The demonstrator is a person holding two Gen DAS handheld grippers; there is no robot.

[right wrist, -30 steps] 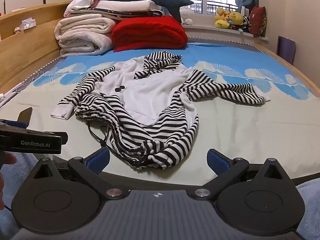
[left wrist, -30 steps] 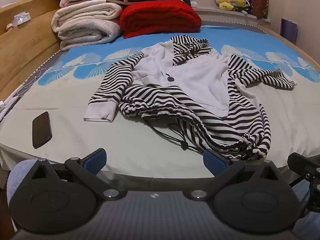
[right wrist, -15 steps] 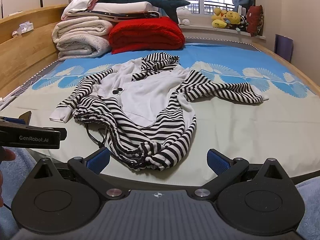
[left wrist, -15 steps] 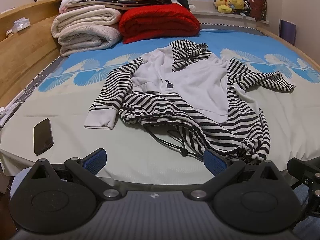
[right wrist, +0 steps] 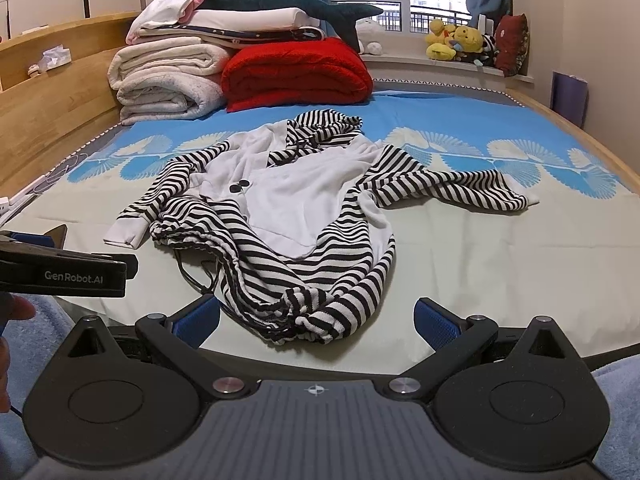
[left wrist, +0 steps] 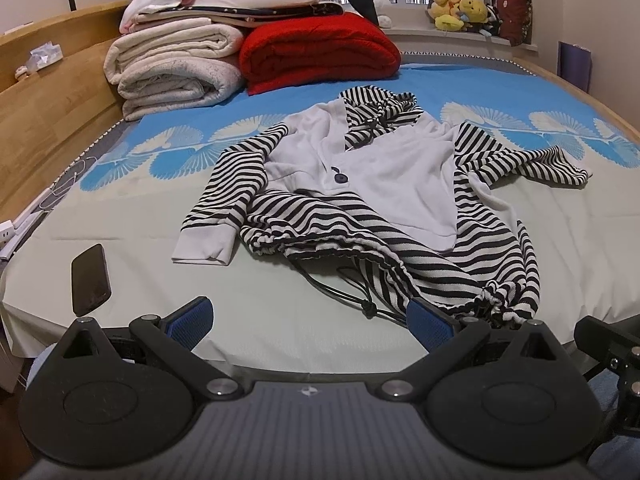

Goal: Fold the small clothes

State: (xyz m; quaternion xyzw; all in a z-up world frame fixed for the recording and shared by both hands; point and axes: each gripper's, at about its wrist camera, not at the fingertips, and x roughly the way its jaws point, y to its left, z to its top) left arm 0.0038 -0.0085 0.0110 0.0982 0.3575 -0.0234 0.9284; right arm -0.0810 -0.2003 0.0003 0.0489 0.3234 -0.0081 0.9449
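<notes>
The bed (left wrist: 132,216) fills both of my views, its sheet pale green near me and blue with white fan shapes farther off, and the striped hooded top (left wrist: 384,196) lies crumpled in the middle of it, white front panel up, one sleeve flung out to the right, the drawstring hem bunched at the near edge. At the head of the bed sit rolled white blankets (left wrist: 176,68) and a folded red blanket (left wrist: 320,46), side by side and touching. Only my left wrist view shows the dark phone (left wrist: 90,280) lying flat on the sheet near the left edge, well apart from the top. Only my right wrist view shows my left gripper from the side, a black bar low at the left, with a bit of my hand (right wrist: 14,312) under it. My left gripper (left wrist: 310,320) is wide open and holds nothing; its right fingertip sits just in front of the bunched hem and cord, though I cannot tell if it touches. My right gripper (right wrist: 318,318) is spread just as wide and empty, the hem lying between its fingers. Both are held low and level at the near edge of the bed, pointing toward its head.
</notes>
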